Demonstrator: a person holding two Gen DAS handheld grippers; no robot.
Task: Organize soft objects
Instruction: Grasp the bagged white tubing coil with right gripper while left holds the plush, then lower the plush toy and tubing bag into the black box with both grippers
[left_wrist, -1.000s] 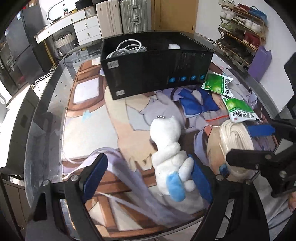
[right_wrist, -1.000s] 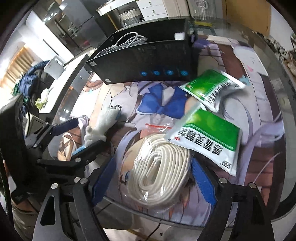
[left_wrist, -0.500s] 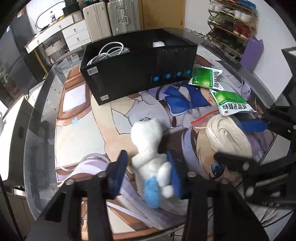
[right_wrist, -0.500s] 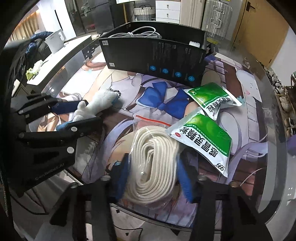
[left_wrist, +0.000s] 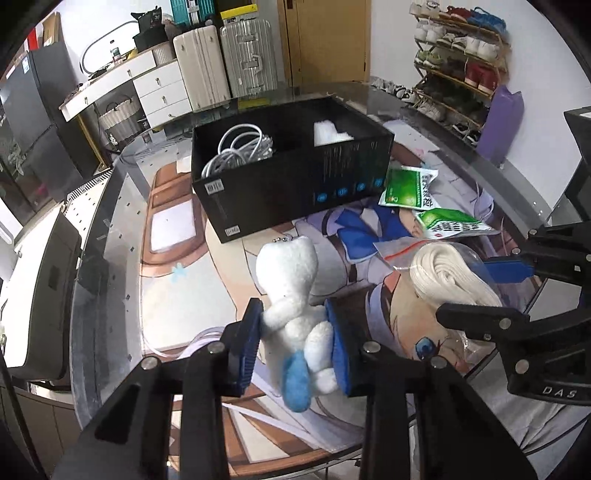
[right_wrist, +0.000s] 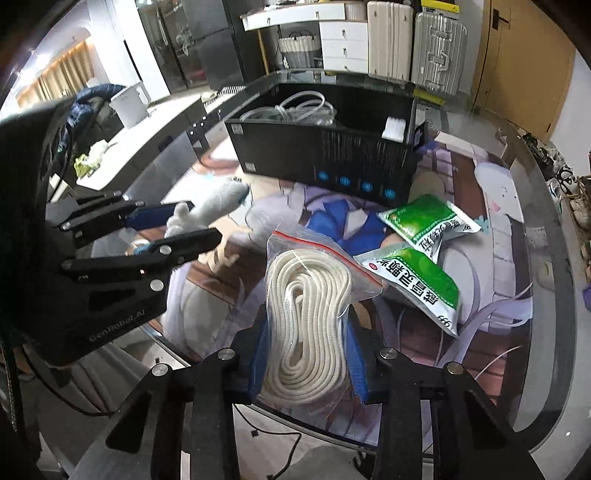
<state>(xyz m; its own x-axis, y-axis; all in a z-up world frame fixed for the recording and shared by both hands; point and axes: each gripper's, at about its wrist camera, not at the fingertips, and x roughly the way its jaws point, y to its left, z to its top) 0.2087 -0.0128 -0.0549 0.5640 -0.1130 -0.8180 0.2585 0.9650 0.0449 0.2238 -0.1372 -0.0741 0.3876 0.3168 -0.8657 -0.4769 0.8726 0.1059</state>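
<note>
Plush toy body hidden between left claw pads.

"GenRobot.AI" — on the left claw's black body; "999" — on the nearer green sachet; "DAS" — on the right claw's body.

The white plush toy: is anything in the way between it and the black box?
Nothing visible. The white plush toy, pinched in the left hand-held gripper, faces bare mat up to the black box; the green packets lie off to one side.
</note>
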